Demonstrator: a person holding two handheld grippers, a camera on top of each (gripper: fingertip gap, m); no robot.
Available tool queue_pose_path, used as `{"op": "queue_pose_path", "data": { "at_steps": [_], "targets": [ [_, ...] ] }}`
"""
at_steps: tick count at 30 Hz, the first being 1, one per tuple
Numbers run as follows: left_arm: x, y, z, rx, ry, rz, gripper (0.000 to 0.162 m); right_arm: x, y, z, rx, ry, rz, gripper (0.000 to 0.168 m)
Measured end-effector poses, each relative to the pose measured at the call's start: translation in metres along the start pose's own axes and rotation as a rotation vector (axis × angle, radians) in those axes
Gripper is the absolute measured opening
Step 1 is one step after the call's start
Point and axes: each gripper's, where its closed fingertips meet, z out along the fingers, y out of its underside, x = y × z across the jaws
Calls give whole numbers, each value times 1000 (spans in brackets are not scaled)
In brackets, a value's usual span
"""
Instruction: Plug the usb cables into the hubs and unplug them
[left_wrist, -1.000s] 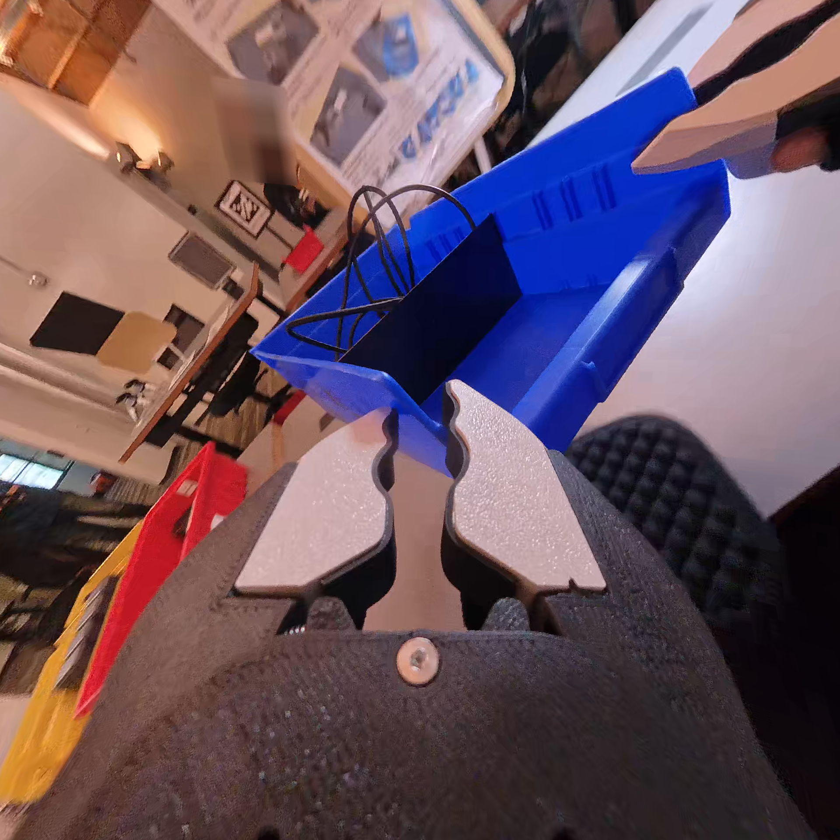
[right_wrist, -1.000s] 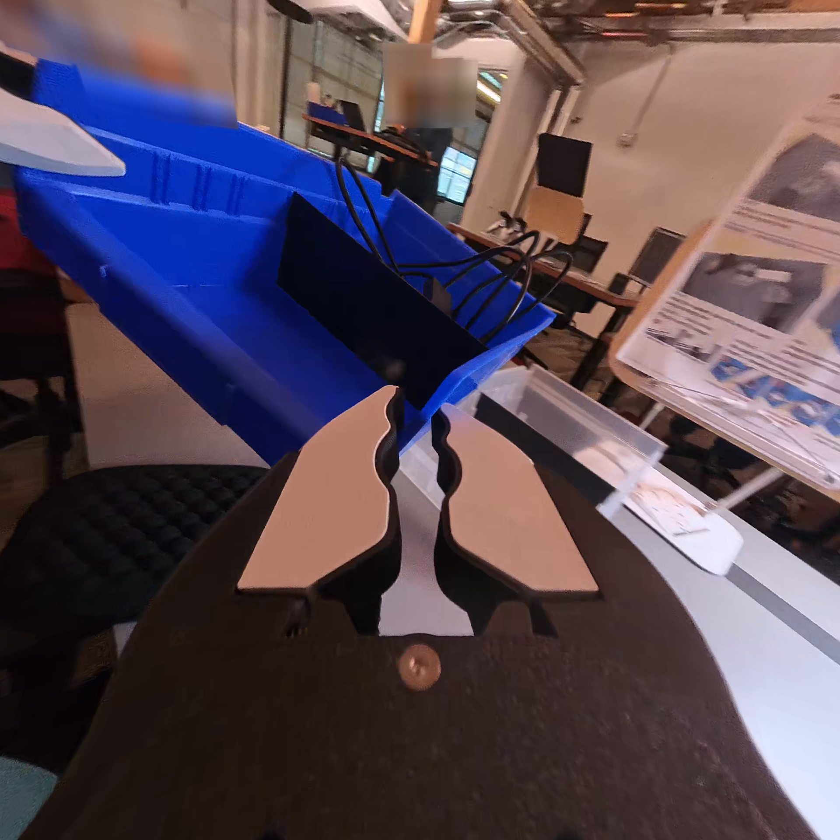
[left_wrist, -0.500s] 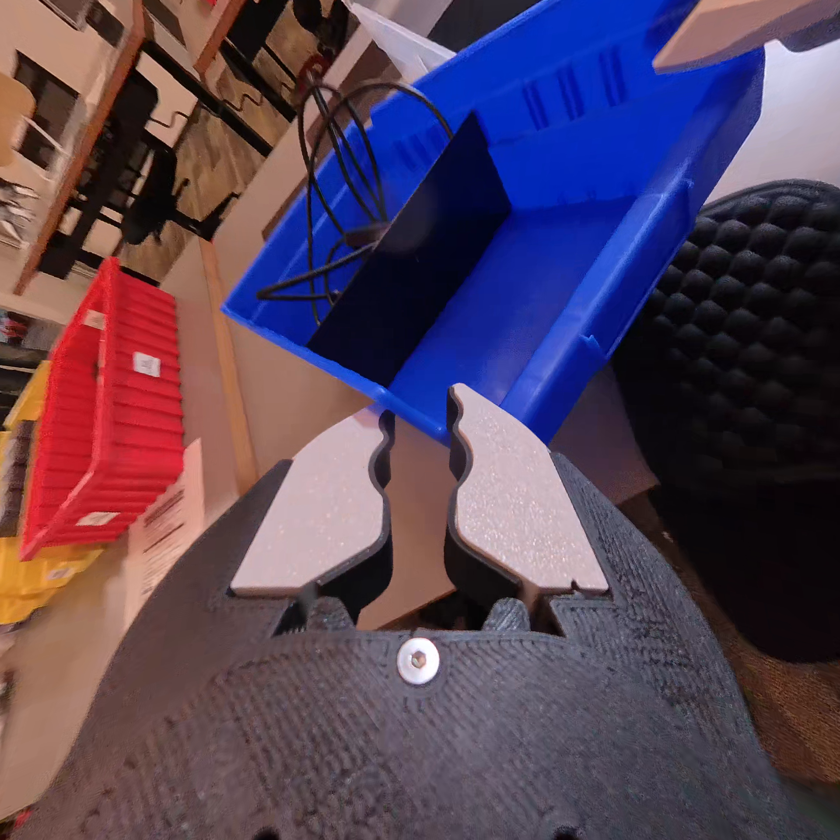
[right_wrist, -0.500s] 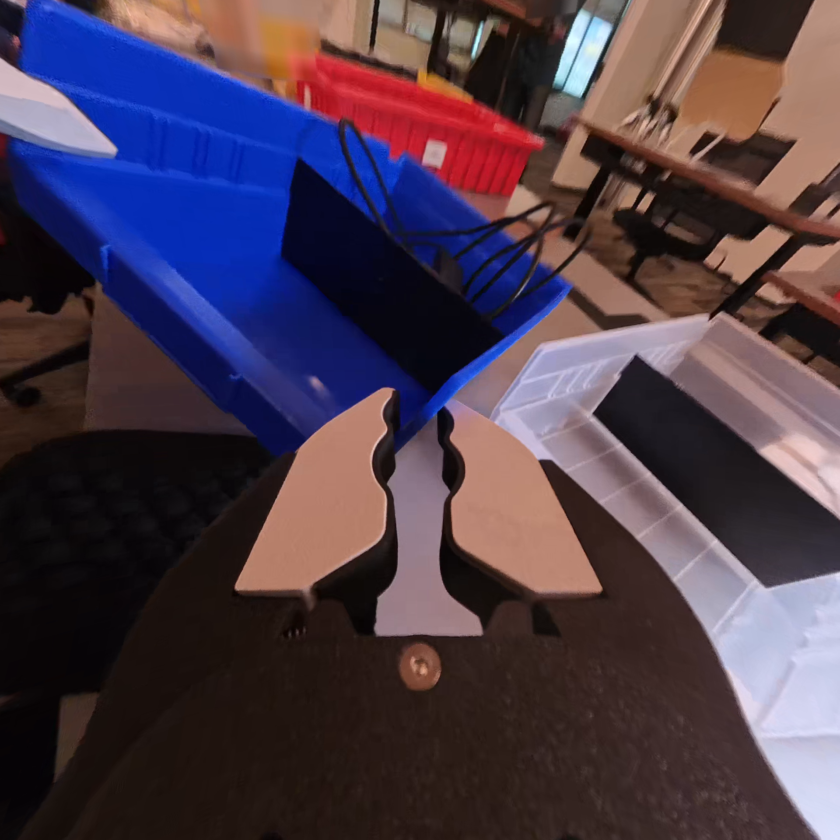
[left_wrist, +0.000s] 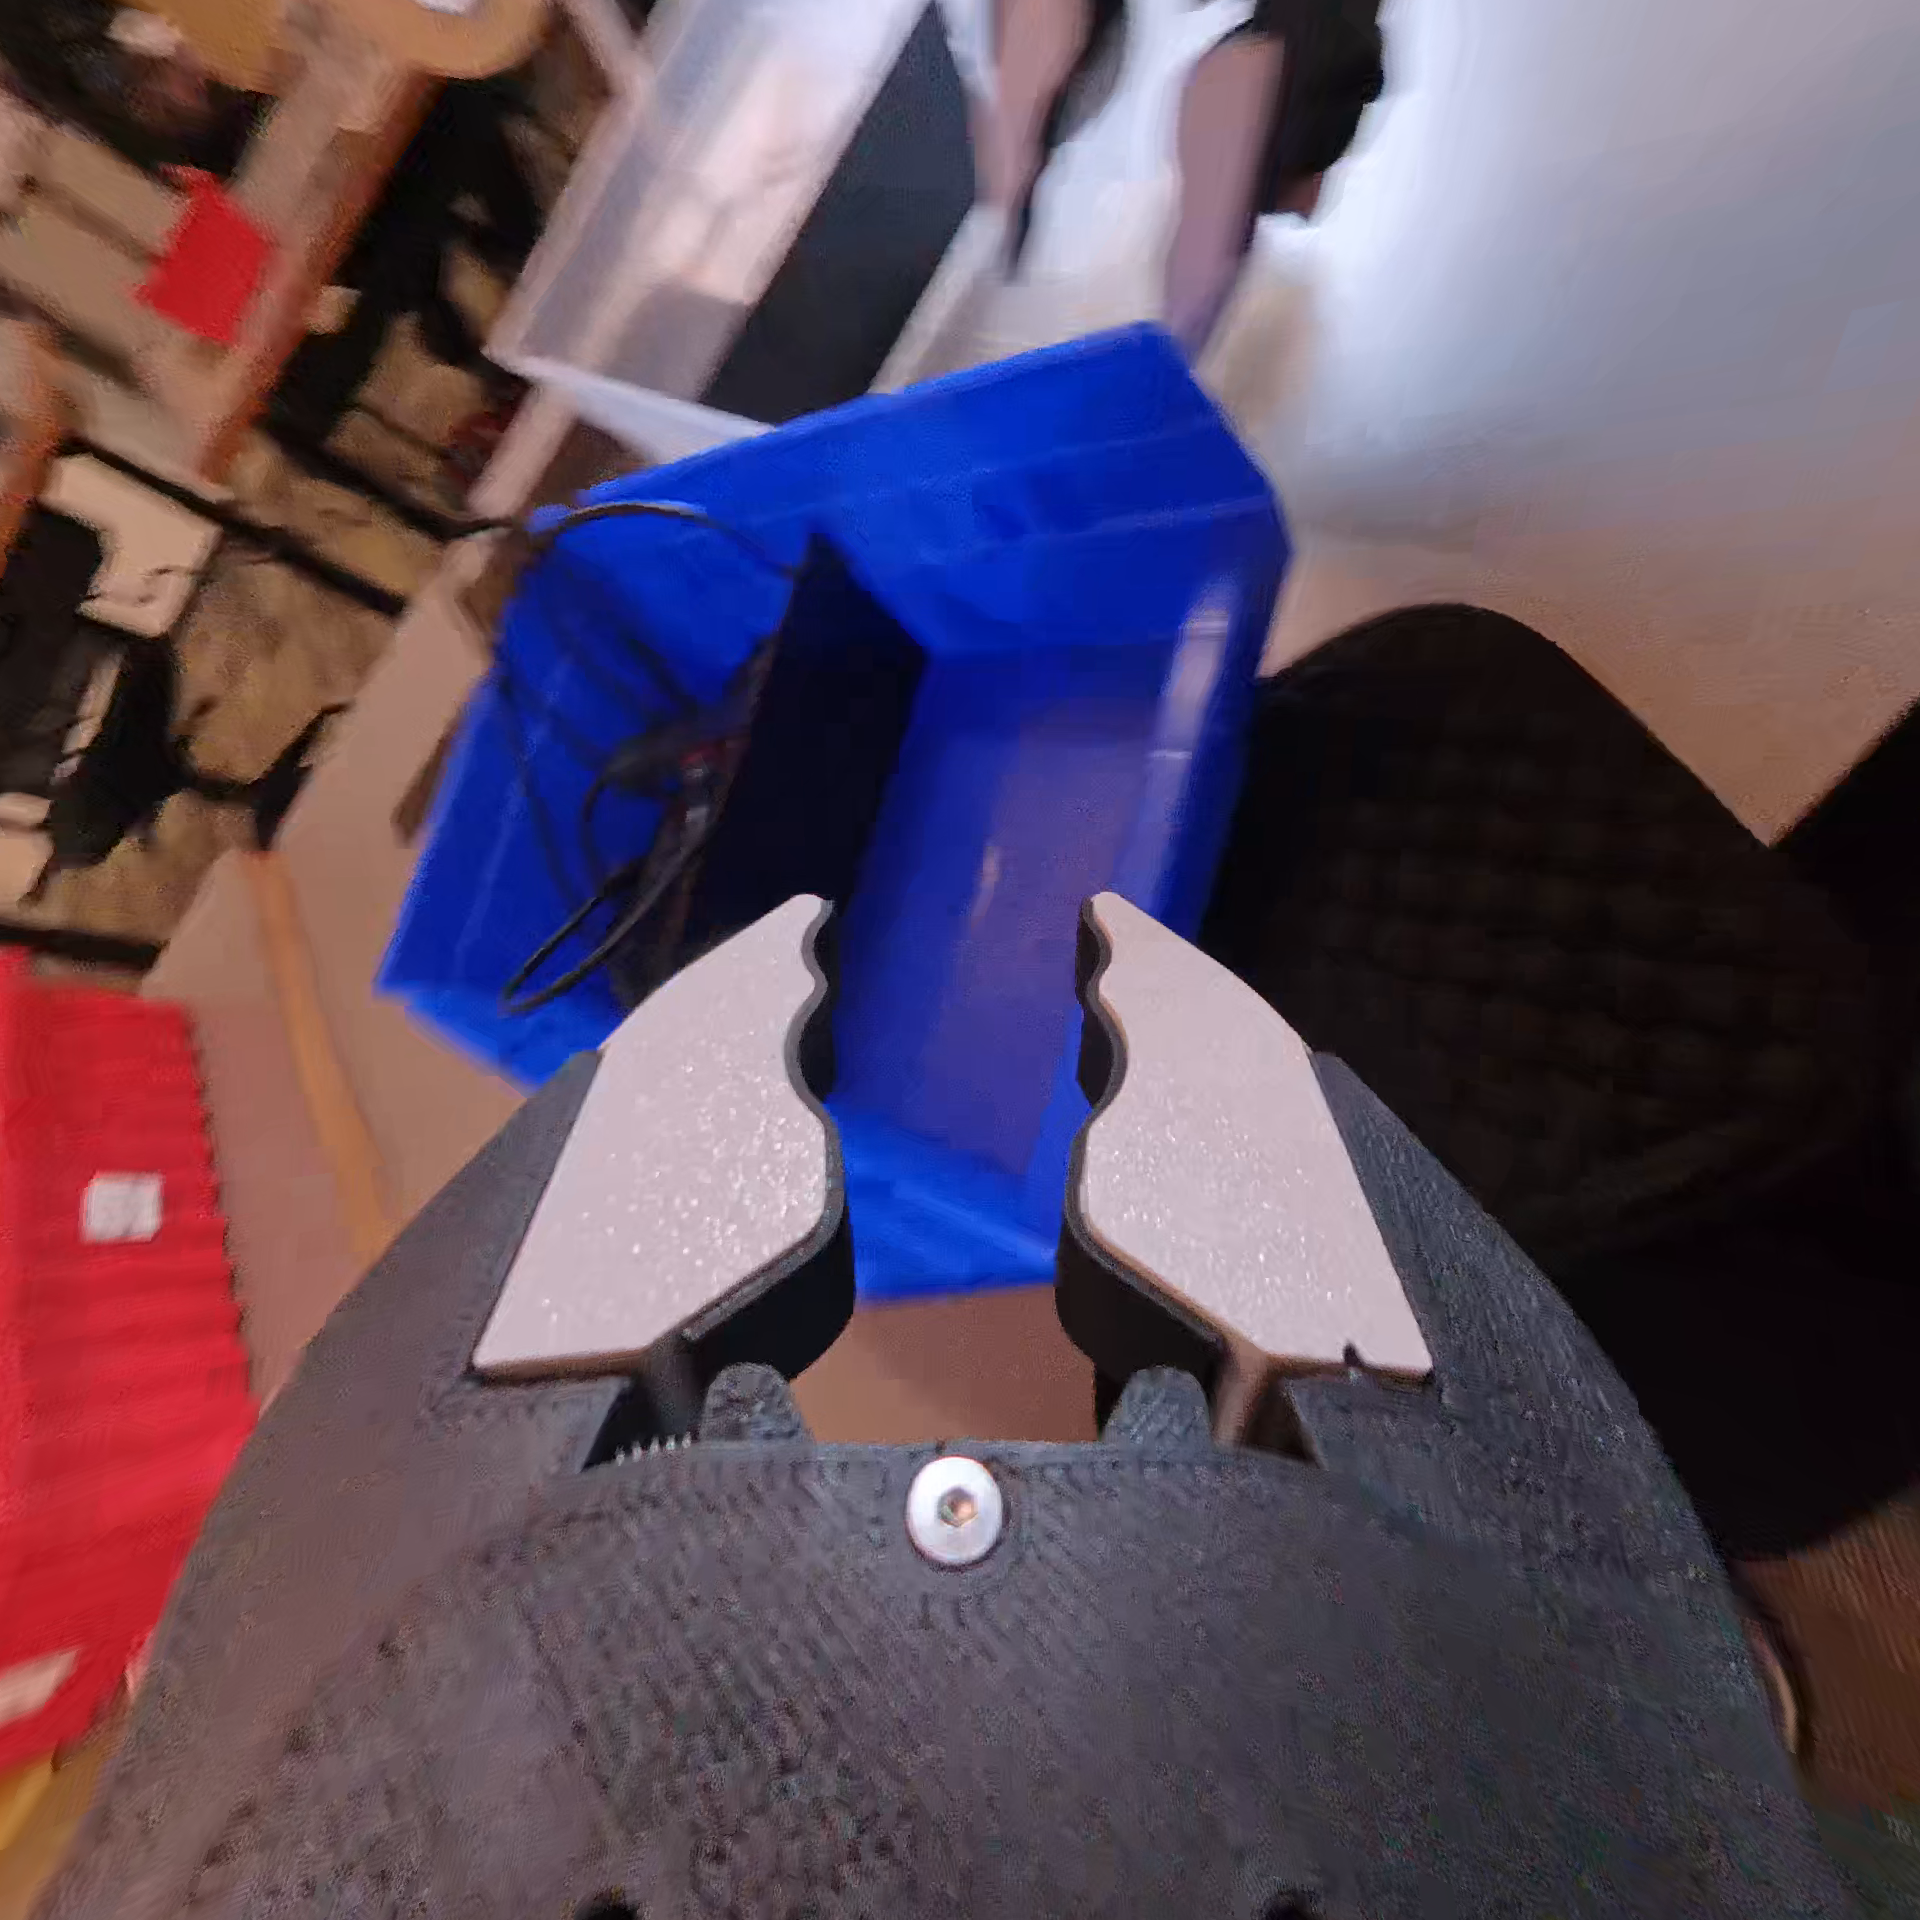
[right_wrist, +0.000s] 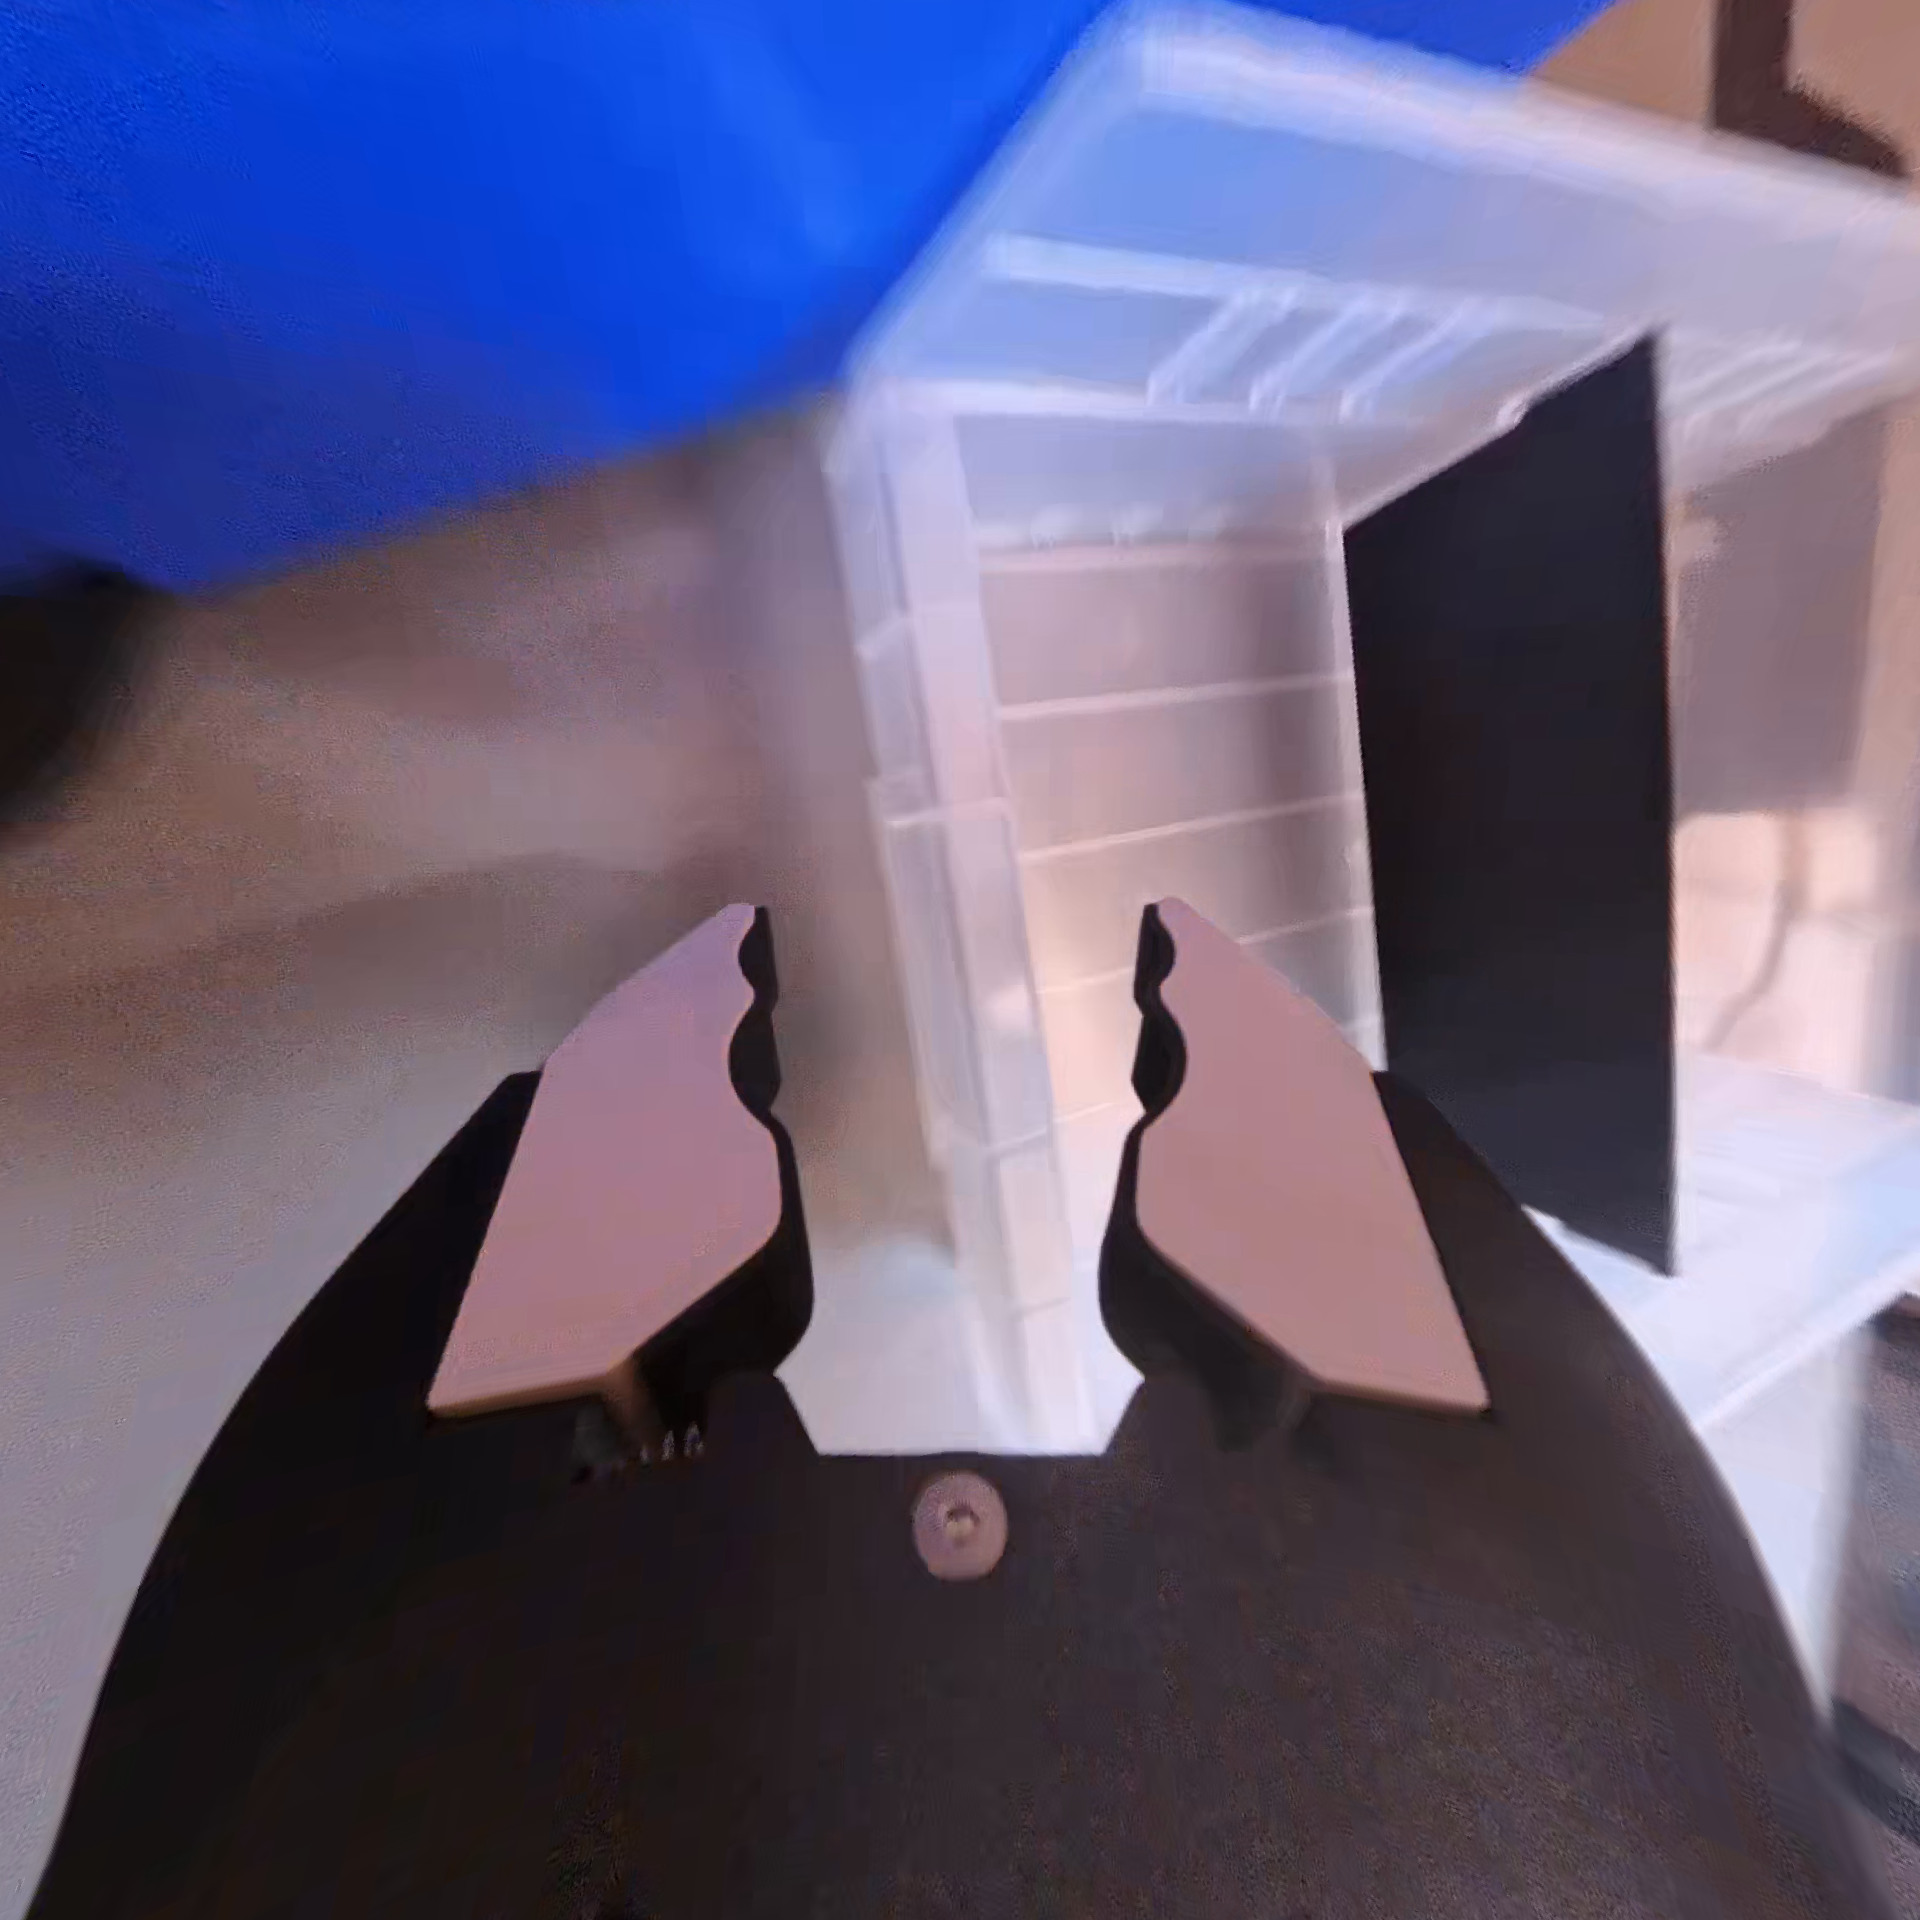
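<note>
A blue bin (left_wrist: 1049, 540) with a black divider (left_wrist: 821, 727) lies ahead in the left wrist view. Black cables (left_wrist: 644, 821) are coiled in its left compartment; no hub is clearly visible. My left gripper (left_wrist: 954, 914) is open and empty, hovering over the bin's near right compartment. My right gripper (right_wrist: 954, 920) is open and empty, held over the table beside a clear plastic bin (right_wrist: 1143, 644) with a black divider (right_wrist: 1517, 810). The blue bin (right_wrist: 416, 229) shows blurred at the upper left of the right wrist view.
A red crate (left_wrist: 94, 1299) sits at the left. A black mesh chair seat (left_wrist: 1558, 987) is to the right of the blue bin. The clear bin (left_wrist: 748, 208) lies beyond the blue one. A person's legs (left_wrist: 1195, 156) stand at the far side. About 25 centimeters separates my left fingertips from my right.
Both grippers have opened from nearly shut. The left view has swung over the blue bin; the right view has swung down and right toward the clear bin. Both frames are motion-blurred.
</note>
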Motion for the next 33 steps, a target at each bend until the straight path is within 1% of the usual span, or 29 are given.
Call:
{"op": "queue_pose_path", "data": {
  "at_steps": [1,2,3,5,7,10,12,16,20,22,24,27,30,33],
  "targets": [
    [13,-1,16,-44,70,47,46,4,12,16,-101,32,-55,59],
    [23,1,32,-90,136,85,48,5,21,26,-165,49,-98,38],
    [33,7,47,-143,200,110,50,4,22,27,-160,65,-106,32],
    [48,26,66,-260,305,170,55,-7,38,14,-205,45,-115,31],
    [53,39,75,-327,369,200,52,-25,61,-7,-205,29,-104,31],
    [54,56,82,-427,400,267,45,-48,108,-43,-214,42,-53,31],
    [58,62,87,-459,428,291,30,-57,142,-67,-215,60,-6,31],
    [53,64,90,-487,437,309,29,-48,207,-105,-240,122,106,31],
    [39,68,105,-506,406,363,28,-23,264,-119,-313,175,169,31],
    [35,63,117,-503,414,361,28,-8,287,-117,-347,190,162,30],
    [31,49,130,-492,414,344,28,5,303,-112,-356,198,160,30],
    [20,29,156,-490,396,324,28,27,317,-105,-354,214,148,30],
    [8,16,188,-493,372,323,28,49,333,-102,-393,218,152,31],
    [-1,4,218,-463,348,306,28,69,349,-101,-430,242,181,31]
  ]
}}
